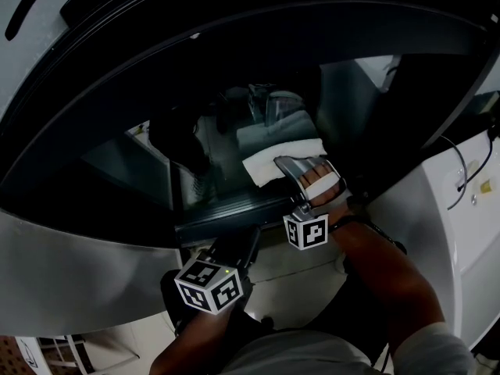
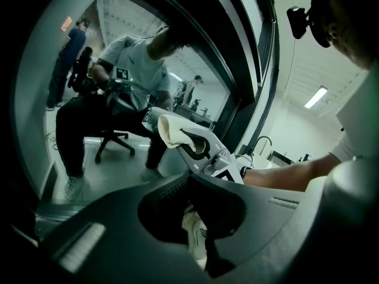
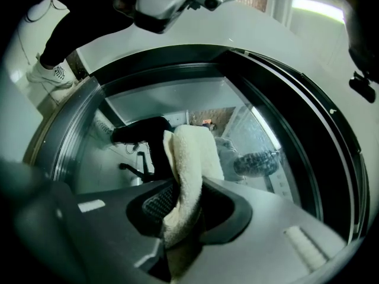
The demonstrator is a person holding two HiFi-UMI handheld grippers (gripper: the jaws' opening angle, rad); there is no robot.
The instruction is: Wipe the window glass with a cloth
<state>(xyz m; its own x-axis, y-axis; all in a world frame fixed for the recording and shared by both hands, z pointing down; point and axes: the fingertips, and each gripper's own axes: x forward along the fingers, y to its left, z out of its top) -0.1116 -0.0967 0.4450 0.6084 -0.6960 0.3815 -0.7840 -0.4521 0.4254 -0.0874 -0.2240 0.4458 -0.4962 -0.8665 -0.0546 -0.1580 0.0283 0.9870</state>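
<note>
A dark, curved window glass point(image 1: 219, 123) set in a black frame fills the head view. My right gripper point(image 1: 291, 165) is shut on a white terry cloth point(image 1: 273, 162), and the cloth lies flat against the lower middle of the glass. In the right gripper view the cloth point(image 3: 192, 152) rises from between the jaws of the right gripper point(image 3: 183, 191) towards the glass point(image 3: 177, 102). My left gripper point(image 1: 244, 242) hangs lower, below the window's bottom edge, jaws together and empty. The left gripper view shows the left gripper point(image 2: 190, 181) with the right gripper point(image 2: 204, 149) and the cloth point(image 2: 170, 129) beyond it.
Grey body panels point(image 1: 70, 264) surround the window. A white panel with black cables point(image 1: 461, 178) stands at the right. The glass shows a seated person on an office chair point(image 2: 112, 138) and a standing person point(image 2: 66, 58). A tiled floor point(image 1: 141, 342) lies below.
</note>
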